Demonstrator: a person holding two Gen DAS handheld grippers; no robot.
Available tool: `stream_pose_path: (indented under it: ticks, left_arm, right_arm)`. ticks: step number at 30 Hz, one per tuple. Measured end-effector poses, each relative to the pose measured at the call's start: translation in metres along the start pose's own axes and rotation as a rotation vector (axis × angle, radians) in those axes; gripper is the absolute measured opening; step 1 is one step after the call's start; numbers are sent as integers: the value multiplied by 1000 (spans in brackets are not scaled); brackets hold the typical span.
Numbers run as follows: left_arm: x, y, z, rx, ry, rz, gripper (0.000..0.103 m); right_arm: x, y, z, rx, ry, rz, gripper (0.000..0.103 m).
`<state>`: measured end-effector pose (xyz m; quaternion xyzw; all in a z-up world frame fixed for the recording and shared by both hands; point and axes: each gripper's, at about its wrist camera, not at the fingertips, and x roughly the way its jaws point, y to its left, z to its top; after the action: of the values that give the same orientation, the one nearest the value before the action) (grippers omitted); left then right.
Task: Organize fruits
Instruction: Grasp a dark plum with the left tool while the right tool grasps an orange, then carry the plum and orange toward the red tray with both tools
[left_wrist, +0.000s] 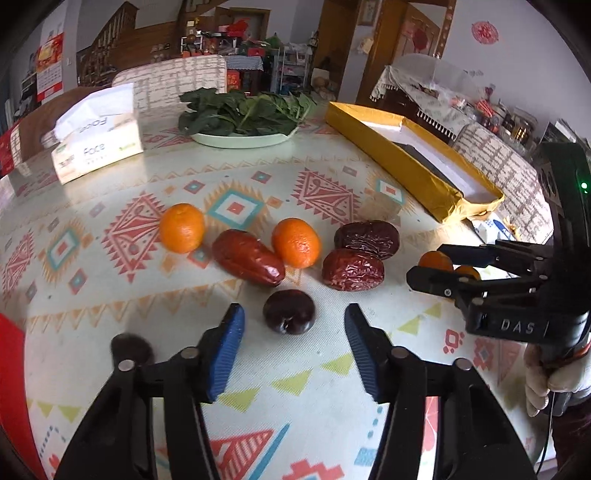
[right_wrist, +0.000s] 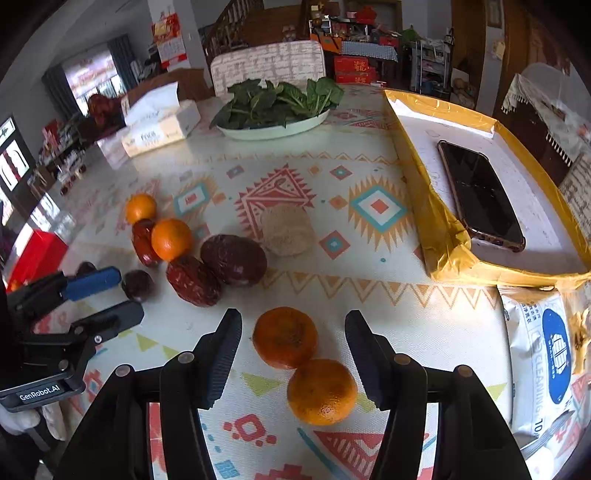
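Note:
In the left wrist view my left gripper (left_wrist: 294, 317), with blue pads, stands open around a small dark round fruit (left_wrist: 289, 311) on the patterned tablecloth; neither pad touches it. A second dark fruit (left_wrist: 131, 347) lies by its left finger. Beyond are two oranges (left_wrist: 181, 228) (left_wrist: 295, 242) and three red dates (left_wrist: 248, 257) (left_wrist: 352, 269) (left_wrist: 367, 234). In the right wrist view my right gripper (right_wrist: 293, 325) is open over two more oranges (right_wrist: 284, 338) (right_wrist: 321, 391), with gaps on both sides. The left gripper (right_wrist: 129, 295) shows at the left there.
A plate of leafy greens (left_wrist: 243, 114) and a tissue box (left_wrist: 98, 147) sit at the far side. A yellow box (right_wrist: 443, 236) at the right holds a phone (right_wrist: 480, 195). A beige round lump (right_wrist: 288, 230), a wipes pack (right_wrist: 535, 354) and a red object (left_wrist: 11, 387) are nearby.

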<state>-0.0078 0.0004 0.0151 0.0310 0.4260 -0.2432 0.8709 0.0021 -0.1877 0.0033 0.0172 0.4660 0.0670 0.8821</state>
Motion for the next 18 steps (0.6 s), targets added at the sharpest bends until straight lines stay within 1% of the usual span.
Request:
stream_pose_path:
  ticks: [1,3,4,6,7,9,12,18]
  left_arm:
    - [3,-1,1,4,8,3,43]
    - [5,-4,3,22,7,24,31]
    - [5,-6,3,35,3,50,26]
    - [4,-7,3,41,-1,61,25]
    - [4,-6,2,39,-2,61,25]
    - [1,-5,1,32,-3,57,25]
    - [-13,-3,-1,23,-27,49,25]
    - [-50,5,-9,-24,-81,23,25]
  right_arm:
    - [0,0,0,-6,-1,-7,61]
    - [0,0,0,-7,0,-8,53]
    - [-1,0,0,-4,1,-2,49]
    - [-4,1,0,-4,-7,-4,44]
    - [-5,2,1,-4,-10,-2,36]
    - [-11,4,2,1,-21,-6,36]
    - [-22,8,3,8,-42,-1,36]
    - [-44,19,2,19,-81,30,36]
